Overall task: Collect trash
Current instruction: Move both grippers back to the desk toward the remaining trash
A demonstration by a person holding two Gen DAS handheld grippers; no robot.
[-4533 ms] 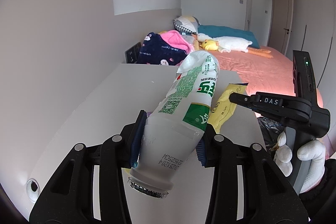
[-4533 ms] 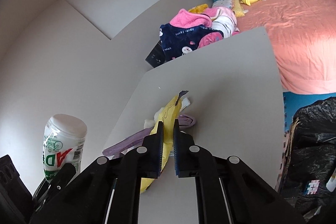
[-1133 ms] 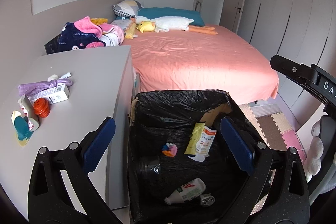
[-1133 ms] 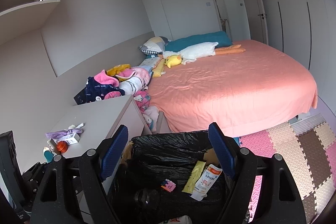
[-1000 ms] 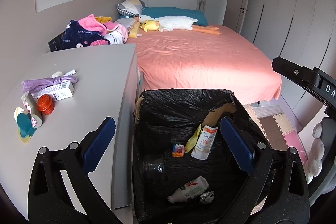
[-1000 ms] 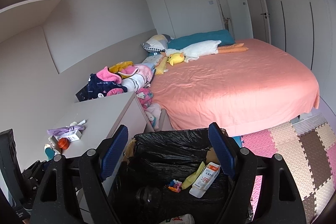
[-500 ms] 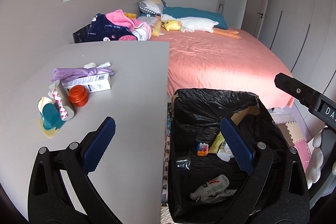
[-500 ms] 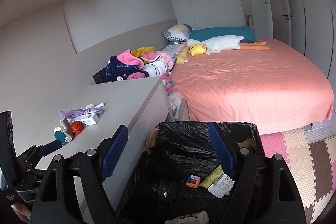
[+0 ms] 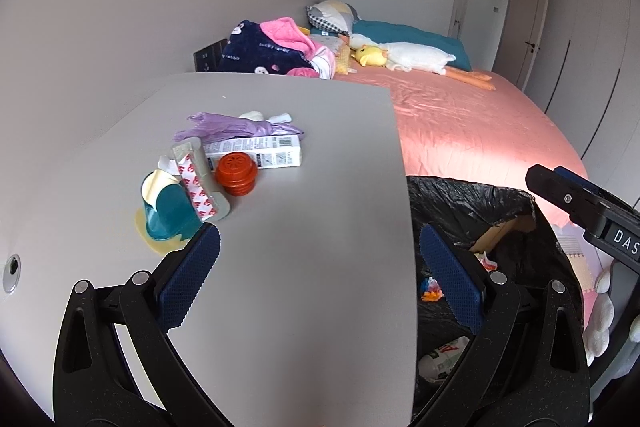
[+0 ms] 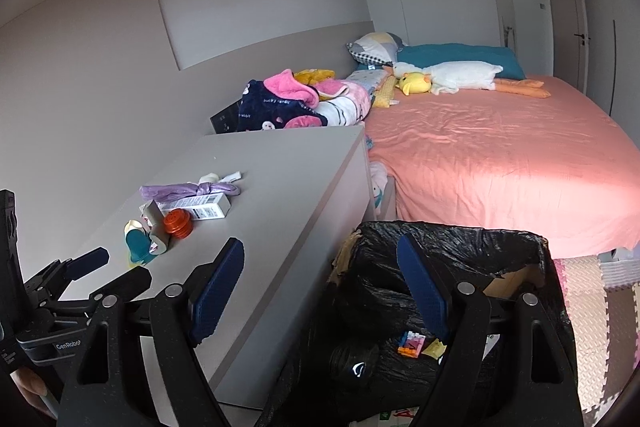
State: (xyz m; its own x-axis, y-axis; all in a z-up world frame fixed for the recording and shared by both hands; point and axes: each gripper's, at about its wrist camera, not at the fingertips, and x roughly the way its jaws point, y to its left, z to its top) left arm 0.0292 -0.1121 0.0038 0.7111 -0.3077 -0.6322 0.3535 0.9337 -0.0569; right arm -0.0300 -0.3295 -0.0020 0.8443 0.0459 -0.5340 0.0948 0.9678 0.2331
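Note:
Trash lies in a cluster on the grey desk (image 9: 320,235): a white carton (image 9: 256,151), a purple bag (image 9: 236,127), an orange cap (image 9: 236,169), a red-printed wrapper (image 9: 196,183) and a teal cup (image 9: 170,211). My left gripper (image 9: 318,275) is open and empty over the desk's near right edge. My right gripper (image 10: 320,287) is open and empty, spanning the desk's side and the black-lined bin (image 10: 452,243). The bin (image 9: 472,199) holds a bottle (image 9: 444,357) and a small colourful toy (image 10: 412,341). The same carton (image 10: 196,207) and cap (image 10: 178,223) show in the right wrist view.
A bed with a pink sheet (image 10: 500,155) fills the right. Clothes (image 9: 276,47) and a plush duck (image 10: 416,81) are piled at its head. Foam floor mats (image 10: 592,283) lie beyond the bin. A gloved hand (image 9: 604,319) holds the right gripper.
Both grippers have swung left, away from above the bin and toward the desk. The desk trash now sits nearer the middle of both views. Both stay open and empty.

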